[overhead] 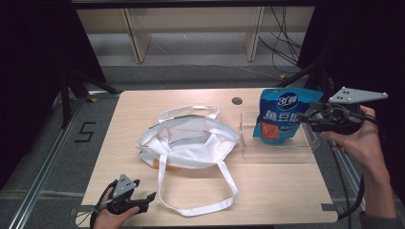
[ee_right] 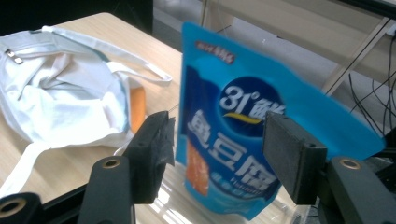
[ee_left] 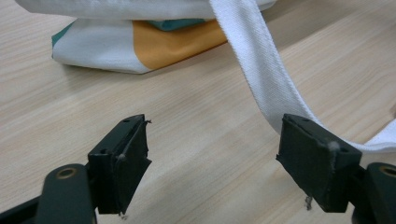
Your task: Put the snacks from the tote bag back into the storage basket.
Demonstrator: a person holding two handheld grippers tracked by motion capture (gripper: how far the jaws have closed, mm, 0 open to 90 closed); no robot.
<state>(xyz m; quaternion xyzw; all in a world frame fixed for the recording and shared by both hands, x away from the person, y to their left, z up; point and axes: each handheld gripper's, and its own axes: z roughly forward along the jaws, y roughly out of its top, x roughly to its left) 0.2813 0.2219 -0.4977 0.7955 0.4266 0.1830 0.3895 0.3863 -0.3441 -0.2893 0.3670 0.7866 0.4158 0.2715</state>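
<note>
Blue glossy snack pouch (overhead: 281,116) stands upright in a clear plastic tray (overhead: 279,151) beside the white canvas tote bag (overhead: 187,143), with the right gripper (overhead: 305,119) at its edge. Left gripper (ee_left: 212,154) gapes wide over bare tabletop, empty. Right gripper (ee_right: 217,158) straddles the pouch (ee_right: 243,140), pads apart from it.

The left hand (overhead: 107,217) holds the left gripper (overhead: 143,200) low and level, jaws spread wide apart. The right hand (overhead: 360,138) carries the right gripper (overhead: 305,119) raised, pointing leftward, jaws parted.
</note>
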